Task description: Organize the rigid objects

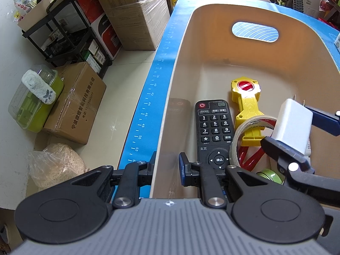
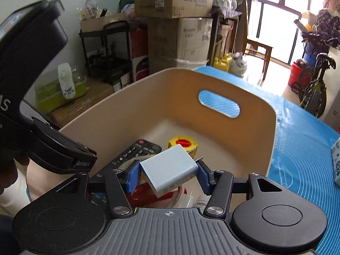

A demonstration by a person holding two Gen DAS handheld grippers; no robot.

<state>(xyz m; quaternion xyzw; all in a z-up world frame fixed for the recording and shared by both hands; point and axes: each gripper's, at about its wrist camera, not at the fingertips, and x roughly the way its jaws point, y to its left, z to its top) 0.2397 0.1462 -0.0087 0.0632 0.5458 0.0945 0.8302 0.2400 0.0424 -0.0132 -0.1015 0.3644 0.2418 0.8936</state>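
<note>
A beige plastic bin point(image 1: 212, 14) stands on a blue mat point(image 1: 148, 106). Inside lie a black remote point(image 1: 212, 131), a yellow toy with a red button point(image 1: 246, 104), a tape roll point(image 1: 244, 129), a red item point(image 1: 250, 159) and a green one point(image 1: 269, 176). My left gripper point(image 1: 165, 170) straddles the bin's near-left wall, one finger outside and one inside, shut on it. My right gripper point(image 2: 167, 170) is shut on a white charger plug point(image 2: 170, 167), its prongs pointing away, held above the bin's near end. In the left wrist view the plug point(image 1: 293, 125) hangs over the tape roll.
The left tool's black body point(image 2: 38, 85) fills the left of the right wrist view. A white carton point(image 2: 336, 161) lies on the mat point(image 2: 308, 148) right of the bin point(image 2: 274, 127). Cardboard boxes point(image 1: 78, 104), a black shelf rack point(image 1: 63, 31) and a bicycle point(image 2: 314, 85) stand on the floor around.
</note>
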